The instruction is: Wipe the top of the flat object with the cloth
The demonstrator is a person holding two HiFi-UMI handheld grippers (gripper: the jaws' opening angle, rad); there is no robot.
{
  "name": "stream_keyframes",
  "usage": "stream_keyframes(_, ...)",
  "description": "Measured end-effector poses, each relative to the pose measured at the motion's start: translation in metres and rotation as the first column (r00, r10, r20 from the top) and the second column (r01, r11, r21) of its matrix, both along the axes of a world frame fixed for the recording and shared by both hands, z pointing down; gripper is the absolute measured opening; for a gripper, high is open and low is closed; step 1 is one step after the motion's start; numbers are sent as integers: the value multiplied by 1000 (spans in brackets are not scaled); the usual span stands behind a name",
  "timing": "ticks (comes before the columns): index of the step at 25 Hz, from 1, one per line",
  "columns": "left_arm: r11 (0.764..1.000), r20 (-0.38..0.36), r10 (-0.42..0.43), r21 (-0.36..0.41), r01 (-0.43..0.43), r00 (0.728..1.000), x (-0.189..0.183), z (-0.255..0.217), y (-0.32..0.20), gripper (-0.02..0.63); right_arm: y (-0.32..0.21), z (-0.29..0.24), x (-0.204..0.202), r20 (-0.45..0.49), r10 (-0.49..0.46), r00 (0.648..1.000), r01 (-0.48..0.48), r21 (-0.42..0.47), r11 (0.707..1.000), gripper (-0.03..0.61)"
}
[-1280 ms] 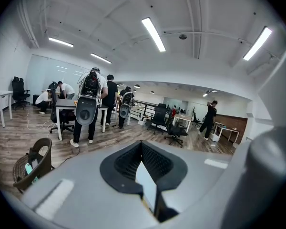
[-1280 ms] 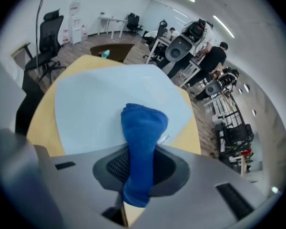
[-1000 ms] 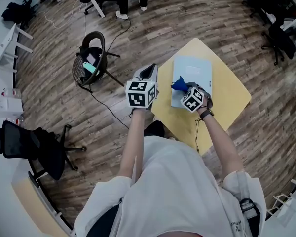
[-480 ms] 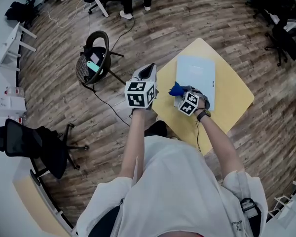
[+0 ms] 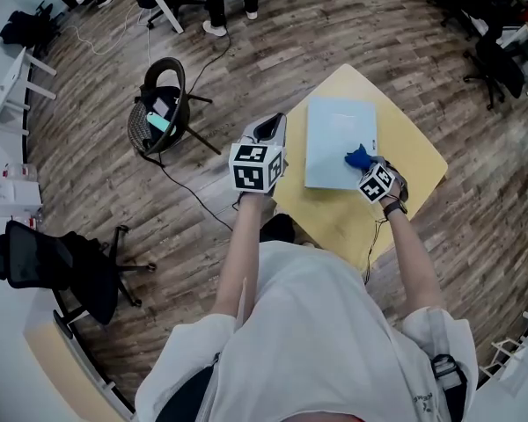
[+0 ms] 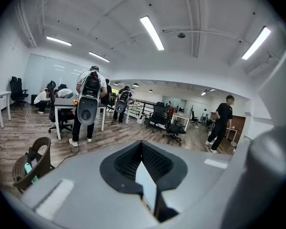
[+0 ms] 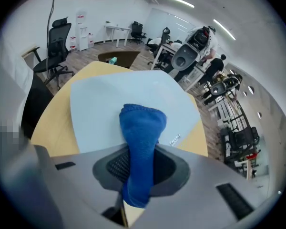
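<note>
Yellow table (image 5: 418, 165) on a wood floor, carrying a flat object (image 5: 334, 130), pale blue, lying level across the middle. At 9 o'clock from the table and well apart, a round brown basket (image 5: 178, 77) holding a teal item (image 5: 158, 120), plus something pale that cannot be made out. Left gripper (image 5: 268, 127) held over the table's 9 o'clock edge, just beside the flat object, jaws closed together on nothing. Right gripper (image 5: 367, 168) at the flat object's 4 o'clock edge, clenched on a blue cloth (image 5: 359, 157), free end down on the object's top.

Only in the right gripper view: cloth bunched into a rounded tongue reaching out past the jaws, and a small printed mark (image 7: 174, 139) near the flat object's edge at 3 o'clock of the cloth. Only in the left gripper view: people (image 6: 88, 104) standing at desks, office chairs beyond, strip lights (image 6: 151, 32) overhead.

Half a second back, right gripper and cloth at the flat object's 7 o'clock corner; now across on the 4 o'clock side. Left gripper unmoved.
</note>
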State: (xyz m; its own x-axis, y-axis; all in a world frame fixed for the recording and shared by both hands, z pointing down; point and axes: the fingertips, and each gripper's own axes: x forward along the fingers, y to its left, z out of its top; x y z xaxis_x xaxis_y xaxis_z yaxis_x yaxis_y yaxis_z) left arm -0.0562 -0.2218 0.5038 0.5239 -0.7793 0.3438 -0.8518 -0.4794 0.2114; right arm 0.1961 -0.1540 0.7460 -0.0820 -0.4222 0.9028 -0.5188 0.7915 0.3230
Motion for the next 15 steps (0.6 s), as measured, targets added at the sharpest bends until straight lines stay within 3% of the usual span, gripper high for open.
stream_keyframes(4, 1000, 0, -1, 0, 1, 1000, -1, -1, 0, 11, 1, 0, 31, -24, 69, 997, -69, 3, 998, 75)
stream_keyframes(9, 1000, 9, -24, 0, 24, 1000, -10, 2, 1, 11, -1, 1, 30, -43, 77, 996, -77, 13, 997, 75)
stream_keyframes(12, 999, 8, -35, 2, 35, 999, -14, 0, 3, 11, 1, -8, 9, -13, 61, 998, -61, 2, 998, 77)
stream_keyframes(15, 999, 10, -44, 7, 44, 999, -18, -3, 4, 11, 5, -21, -45, 71, -12, 997, 13, 0, 1000, 77)
